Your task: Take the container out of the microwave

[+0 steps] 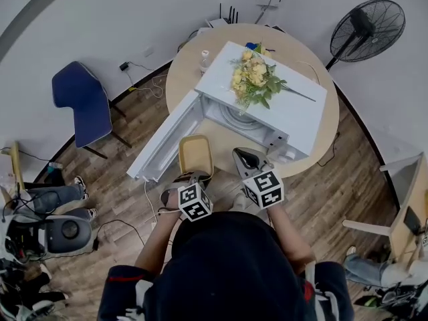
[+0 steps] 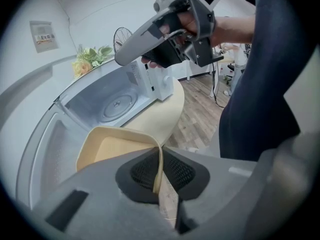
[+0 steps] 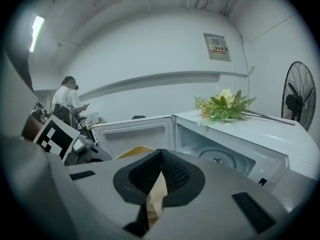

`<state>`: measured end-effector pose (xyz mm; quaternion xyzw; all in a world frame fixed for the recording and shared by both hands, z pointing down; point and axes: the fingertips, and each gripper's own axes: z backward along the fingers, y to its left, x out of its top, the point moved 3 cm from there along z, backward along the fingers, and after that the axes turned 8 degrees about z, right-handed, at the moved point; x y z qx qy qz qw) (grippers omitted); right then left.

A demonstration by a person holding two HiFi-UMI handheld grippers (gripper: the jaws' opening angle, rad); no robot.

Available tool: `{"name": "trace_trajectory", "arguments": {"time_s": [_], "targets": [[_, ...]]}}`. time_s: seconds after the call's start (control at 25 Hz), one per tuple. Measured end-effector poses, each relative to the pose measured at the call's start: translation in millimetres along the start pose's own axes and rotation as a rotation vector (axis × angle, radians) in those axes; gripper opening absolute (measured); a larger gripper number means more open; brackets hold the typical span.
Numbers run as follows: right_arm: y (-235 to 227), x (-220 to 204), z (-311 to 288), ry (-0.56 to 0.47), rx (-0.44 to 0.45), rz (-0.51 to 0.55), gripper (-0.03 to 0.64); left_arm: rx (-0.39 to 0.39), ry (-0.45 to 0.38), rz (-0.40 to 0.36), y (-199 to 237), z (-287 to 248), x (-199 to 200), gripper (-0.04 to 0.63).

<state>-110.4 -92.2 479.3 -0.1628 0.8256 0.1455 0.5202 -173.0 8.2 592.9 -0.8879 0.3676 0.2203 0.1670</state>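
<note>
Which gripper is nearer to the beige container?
Left. The left gripper is clamped on the container at its near rim; the right gripper hangs shut to its right, not touching it.

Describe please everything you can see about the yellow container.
The container is a pale yellow, shallow tray with rounded corners and thin walls, and it looks like plastic. Its inside appears empty. It is already out of the microwave, roughly level, in front of the open cavity and beside the open door. The left gripper is shut on its near wall. Whether its base rests on the table cannot be told.
</note>
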Motion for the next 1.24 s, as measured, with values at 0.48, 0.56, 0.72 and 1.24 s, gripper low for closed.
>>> {"name": "trace_trajectory", "arguments": {"time_s": [0.48,0.56,0.72,1.24], "targets": [[-0.4,0.5,-4.9,-0.009,0.01,-0.01,0.008,0.007,0.004,0.039,6.1,0.1,-5.5,0.031],[-1.2,-0.3,-6.1,-0.008,0.012,-0.01,0.008,0.009,0.003,0.042,7.7,-0.7,-4.3,0.031],[-3.0,-0.3,-6.7,-0.01,0.013,-0.013,0.008,0.011,0.001,0.04,9.6,-0.7,-0.8,0.031],[-4.6,-6.1,-8.1,-0.001,0.013,-0.002,0.008,0.016,-0.006,0.036,14.7,-1.9,6.8,0.031]]}}
